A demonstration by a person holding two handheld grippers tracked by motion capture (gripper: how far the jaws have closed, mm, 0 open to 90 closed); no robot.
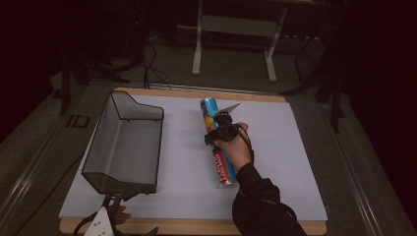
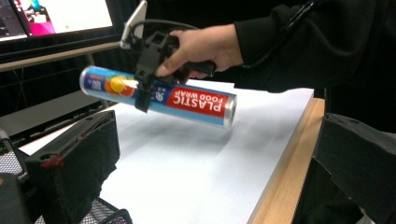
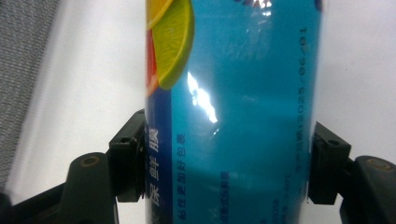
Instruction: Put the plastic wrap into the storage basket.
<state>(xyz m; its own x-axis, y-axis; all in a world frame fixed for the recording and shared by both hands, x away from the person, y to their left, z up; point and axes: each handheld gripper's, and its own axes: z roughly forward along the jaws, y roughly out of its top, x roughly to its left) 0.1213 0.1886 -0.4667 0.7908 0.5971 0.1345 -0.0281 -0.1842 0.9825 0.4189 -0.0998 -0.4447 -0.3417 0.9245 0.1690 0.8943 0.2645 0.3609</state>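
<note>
1. Right gripper (image 1: 222,129): jaws closed on either side of the plastic food wrap roll (image 1: 218,142), near its middle.
2. Left gripper (image 1: 112,209): jaws parted, empty, near the mesh basket (image 1: 123,142).
3. Roll: held clear above the white mat (image 1: 275,162). Likely light, stiff, glossy and slippery; a central hold balances it.
4. Long axis: roughly level, running from near the person toward the table's far edge.

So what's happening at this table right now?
A person's right gripper is clamped around a roll of plastic food wrap and holds it clear of the white mat. The left gripper waits open at the near edge of the table, beside a black mesh basket.
</note>
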